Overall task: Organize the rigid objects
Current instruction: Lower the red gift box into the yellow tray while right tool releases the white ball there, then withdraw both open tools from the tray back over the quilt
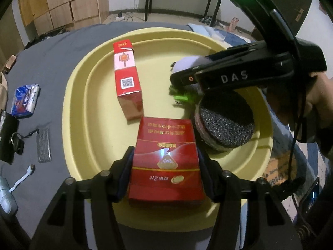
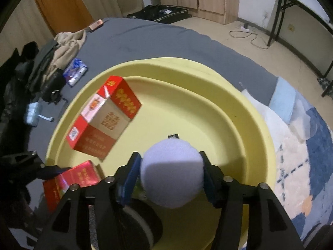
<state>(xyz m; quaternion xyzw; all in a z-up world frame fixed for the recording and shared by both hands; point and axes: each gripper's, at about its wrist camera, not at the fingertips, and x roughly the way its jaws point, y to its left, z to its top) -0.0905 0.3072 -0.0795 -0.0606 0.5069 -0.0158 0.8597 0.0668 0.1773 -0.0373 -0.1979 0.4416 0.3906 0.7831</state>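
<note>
A yellow oval tray (image 1: 87, 108) lies on a grey bed. My left gripper (image 1: 166, 164) has a red cigarette pack (image 1: 166, 162) between its fingers, pads against both long sides, at the tray's near rim. A taller red and white box (image 1: 128, 79) lies in the tray beyond it. In the right wrist view, my right gripper (image 2: 171, 170) holds a pale lavender ball (image 2: 171, 173) over the tray (image 2: 229, 125), a pad against each side. Below the ball are a round black-topped tin (image 1: 225, 123) and a small green thing (image 1: 183, 95). A hand (image 1: 318, 95) grips the right tool.
On the grey sheet left of the tray lie a blue tissue pack (image 1: 25, 100), a black pouch with keys (image 1: 8, 137), a small mesh strip (image 1: 43, 145) and a white cable (image 1: 22, 177). Clothes (image 2: 62, 48) are piled at the bed's far side. A blue patterned blanket (image 2: 301, 166) lies right of the tray.
</note>
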